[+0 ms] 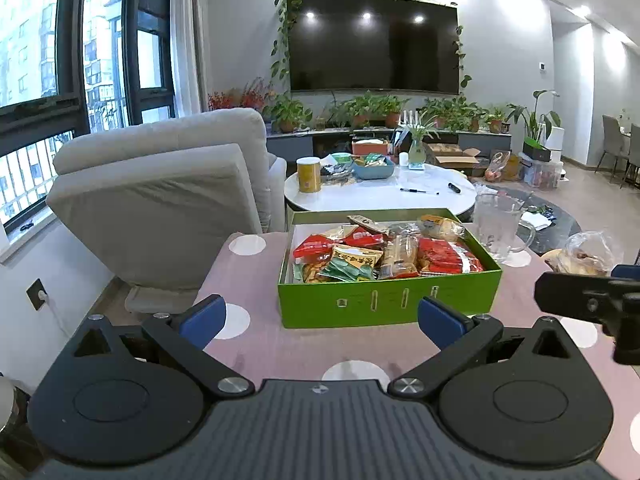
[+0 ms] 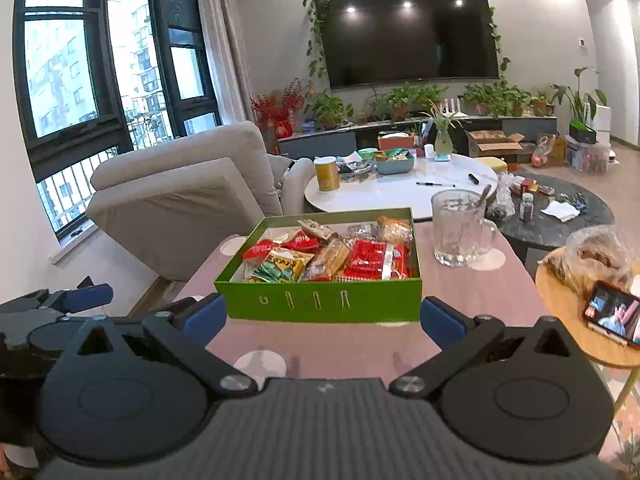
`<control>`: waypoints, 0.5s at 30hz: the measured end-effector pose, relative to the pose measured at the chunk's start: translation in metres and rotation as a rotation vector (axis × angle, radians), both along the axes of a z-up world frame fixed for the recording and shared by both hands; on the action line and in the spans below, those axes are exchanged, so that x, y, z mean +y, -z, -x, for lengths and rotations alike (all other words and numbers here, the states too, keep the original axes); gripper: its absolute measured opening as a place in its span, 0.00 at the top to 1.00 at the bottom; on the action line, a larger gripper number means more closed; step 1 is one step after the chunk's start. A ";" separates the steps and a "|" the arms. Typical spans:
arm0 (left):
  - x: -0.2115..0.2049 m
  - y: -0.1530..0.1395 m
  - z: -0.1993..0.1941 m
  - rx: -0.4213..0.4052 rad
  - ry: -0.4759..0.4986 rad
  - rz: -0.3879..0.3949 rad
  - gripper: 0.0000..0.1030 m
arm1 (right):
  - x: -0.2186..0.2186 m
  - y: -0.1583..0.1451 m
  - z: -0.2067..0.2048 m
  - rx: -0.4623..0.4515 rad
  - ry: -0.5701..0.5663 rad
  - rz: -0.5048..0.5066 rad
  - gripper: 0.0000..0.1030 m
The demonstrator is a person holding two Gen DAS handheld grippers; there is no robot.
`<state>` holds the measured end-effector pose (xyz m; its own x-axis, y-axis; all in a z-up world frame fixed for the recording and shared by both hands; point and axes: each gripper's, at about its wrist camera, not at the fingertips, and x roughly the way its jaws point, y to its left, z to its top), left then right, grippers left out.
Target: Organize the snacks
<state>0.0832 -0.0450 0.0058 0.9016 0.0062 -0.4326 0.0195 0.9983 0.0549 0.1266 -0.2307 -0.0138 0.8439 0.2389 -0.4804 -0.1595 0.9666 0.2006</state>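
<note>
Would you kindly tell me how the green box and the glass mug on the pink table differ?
The green box is opaque, low and rectangular; the glass mug is clear, taller than wide and round, with a handle. The green box is packed with snack packets; the glass mug holds no snacks. Both stand upright and open-topped on the pink table.

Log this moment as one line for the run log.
left gripper: open, empty | right gripper: open, empty | green box: on table, full of snacks | glass mug: right of box
</note>
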 end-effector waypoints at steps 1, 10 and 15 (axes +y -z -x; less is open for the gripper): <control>0.001 0.000 0.004 -0.003 0.002 0.000 0.00 | 0.001 0.000 0.001 0.000 0.000 0.002 0.37; 0.002 0.000 0.011 -0.012 0.012 -0.004 0.00 | 0.007 0.001 0.010 -0.017 -0.015 0.017 0.37; 0.002 0.000 0.012 -0.012 0.013 -0.008 0.00 | 0.008 0.002 0.013 -0.012 -0.011 0.015 0.37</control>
